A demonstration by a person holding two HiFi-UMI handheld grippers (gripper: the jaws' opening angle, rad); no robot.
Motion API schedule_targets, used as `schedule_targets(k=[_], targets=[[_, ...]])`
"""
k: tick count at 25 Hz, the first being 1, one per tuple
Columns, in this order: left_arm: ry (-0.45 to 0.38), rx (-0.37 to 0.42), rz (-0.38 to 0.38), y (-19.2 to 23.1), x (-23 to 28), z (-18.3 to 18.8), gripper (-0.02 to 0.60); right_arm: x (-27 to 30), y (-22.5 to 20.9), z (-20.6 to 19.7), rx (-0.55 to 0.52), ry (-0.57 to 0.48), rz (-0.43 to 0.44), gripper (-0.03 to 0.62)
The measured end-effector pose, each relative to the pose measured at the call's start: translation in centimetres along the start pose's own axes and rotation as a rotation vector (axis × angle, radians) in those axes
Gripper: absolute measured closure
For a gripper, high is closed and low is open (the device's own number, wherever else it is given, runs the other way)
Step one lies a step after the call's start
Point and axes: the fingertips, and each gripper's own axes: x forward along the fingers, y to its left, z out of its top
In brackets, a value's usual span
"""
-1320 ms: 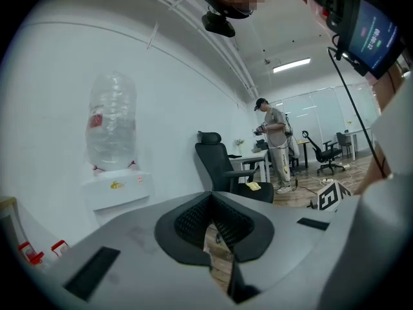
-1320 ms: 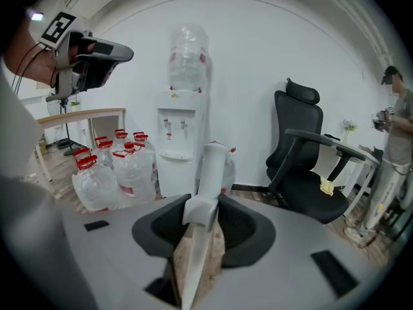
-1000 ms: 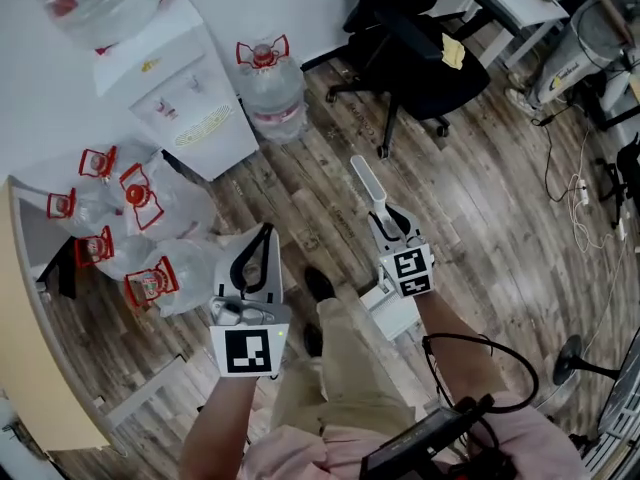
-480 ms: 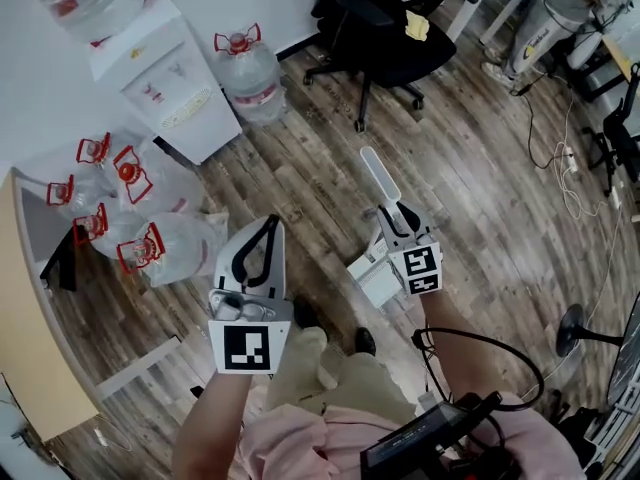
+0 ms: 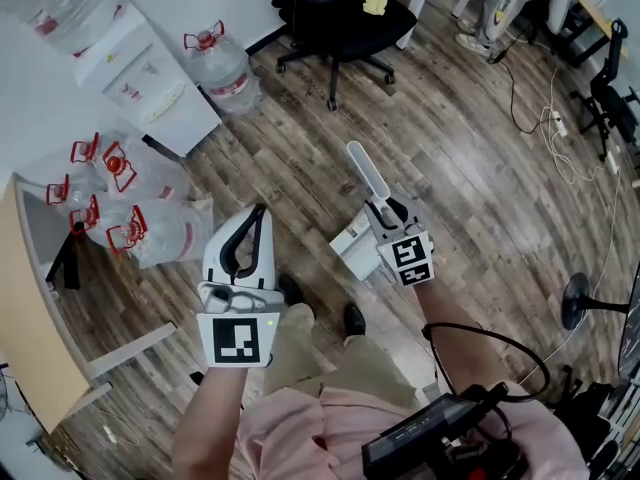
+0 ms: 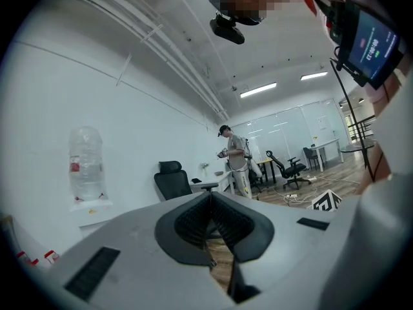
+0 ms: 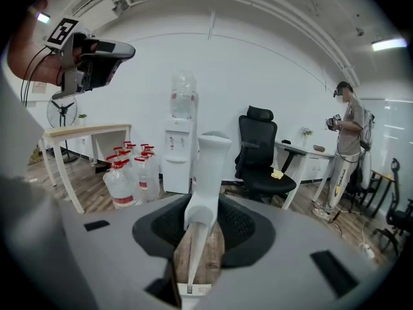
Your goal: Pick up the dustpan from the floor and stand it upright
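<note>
The white dustpan (image 5: 354,247) hangs above the wood floor, held by its long handle (image 5: 366,173) in my right gripper (image 5: 386,208), which is shut on it. The pan sits low to the left of that gripper, and the handle points up and away. In the right gripper view the handle (image 7: 208,166) rises between the jaws of the right gripper (image 7: 199,234), with the pan's edge (image 7: 191,293) at the bottom. My left gripper (image 5: 261,211) is held out to the left, shut with nothing in it. The left gripper (image 6: 210,199) shows its pads meeting.
Several red-capped water bottles (image 5: 125,230) lie at the left by a white water dispenser (image 5: 150,76) with one more bottle (image 5: 224,66). A black office chair (image 5: 335,8) stands ahead. A wooden table (image 5: 28,318) is at the left edge, cables (image 5: 550,118) at the right. Another person (image 7: 347,154) stands by desks.
The view has shifted over the floor as the person stepped. The right gripper has kept its hold, and the pan has swung out to the left of it. The left gripper stays shut.
</note>
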Motion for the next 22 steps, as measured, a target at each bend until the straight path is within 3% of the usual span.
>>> schedule_targets(k=[17, 22], targets=[[-0.034, 0.040, 0.060, -5.0, -4.9, 4.6, 0.569, -7.5, 0.7, -4.5, -0.003, 0.055, 0.041, 0.454], [-0.039, 0.028, 0.064, -6.4, -5.3, 5.1, 0.569, -8.7, 1.3, -4.7, 0.011, 0.062, 0.067, 0.417]])
